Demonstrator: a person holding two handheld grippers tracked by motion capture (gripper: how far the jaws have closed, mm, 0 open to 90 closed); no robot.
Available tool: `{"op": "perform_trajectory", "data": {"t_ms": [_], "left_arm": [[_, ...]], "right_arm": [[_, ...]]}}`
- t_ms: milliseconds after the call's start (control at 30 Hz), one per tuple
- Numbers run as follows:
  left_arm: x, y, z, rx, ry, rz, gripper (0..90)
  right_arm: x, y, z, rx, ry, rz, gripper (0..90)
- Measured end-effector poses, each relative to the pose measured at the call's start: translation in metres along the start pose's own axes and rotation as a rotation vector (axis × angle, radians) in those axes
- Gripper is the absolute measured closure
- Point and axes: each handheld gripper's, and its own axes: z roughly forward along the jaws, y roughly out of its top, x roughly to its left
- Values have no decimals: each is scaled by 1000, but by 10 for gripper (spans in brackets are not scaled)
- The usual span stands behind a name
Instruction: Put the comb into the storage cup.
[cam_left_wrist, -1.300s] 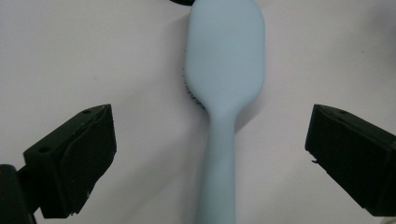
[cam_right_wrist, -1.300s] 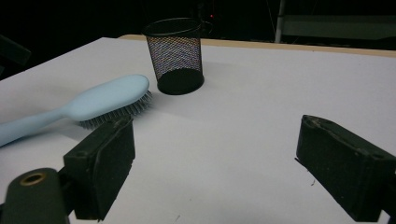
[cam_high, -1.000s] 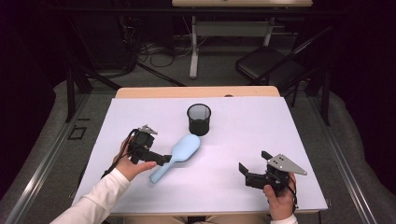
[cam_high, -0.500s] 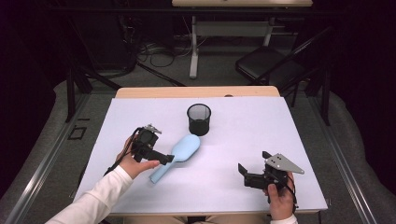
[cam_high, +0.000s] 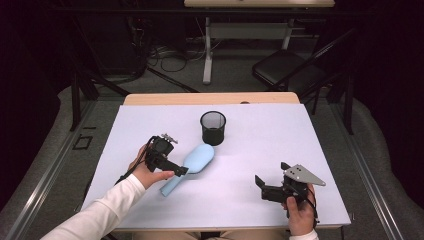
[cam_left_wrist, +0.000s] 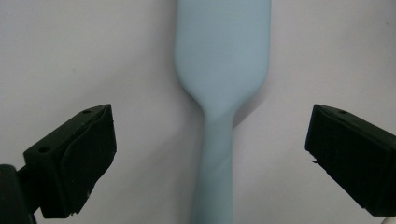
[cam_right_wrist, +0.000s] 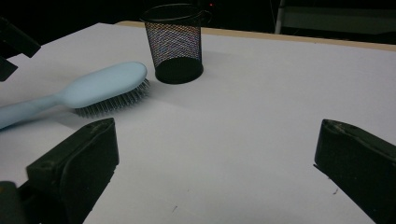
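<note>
Hairbrush (cam_left_wrist: 219, 93) sits dead centre between my left tongs' jaws, which stand wide apart on either side of its neck, touching nothing. From the left gripper view I look straight down on its smooth back: the broad head runs off the top edge and the narrow handle runs off the bottom, so the jaws are set across the long axis, ready to close on the handle just below the head.

That is the change — a second ago the left gripper (cam_high: 170, 167) sat off to the brush's side, and since then I have carried it inward and over the handle. To my mind the approach is done and the grasp itself is what remains.

My right gripper (cam_high: 272, 190) has not moved in that time; it rests low at the near right of the table (cam_high: 300, 150), jaws spread and empty, well apart from everything.

On the high view the brush lies flat on the white surface, left of centre. Its long axis runs on a diagonal — handle end toward me and to the left, head pointing away and to the right, toward the black mesh cup (cam_high: 213, 128). The head stops near the cup's base without touching it. The right gripper view shows the bristles facing down onto the table.
</note>
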Motion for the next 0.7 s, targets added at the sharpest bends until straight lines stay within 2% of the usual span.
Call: {"op": "perform_trajectory", "data": {"t_ms": [500, 700], "left_arm": [[-2, 6, 19, 76, -5, -5, 34], [-3, 8, 24, 111, 3, 10, 100]], "right_arm": [[0, -1, 1, 4, 7, 1, 0], [0, -1, 2, 6, 11, 2, 0]]}}
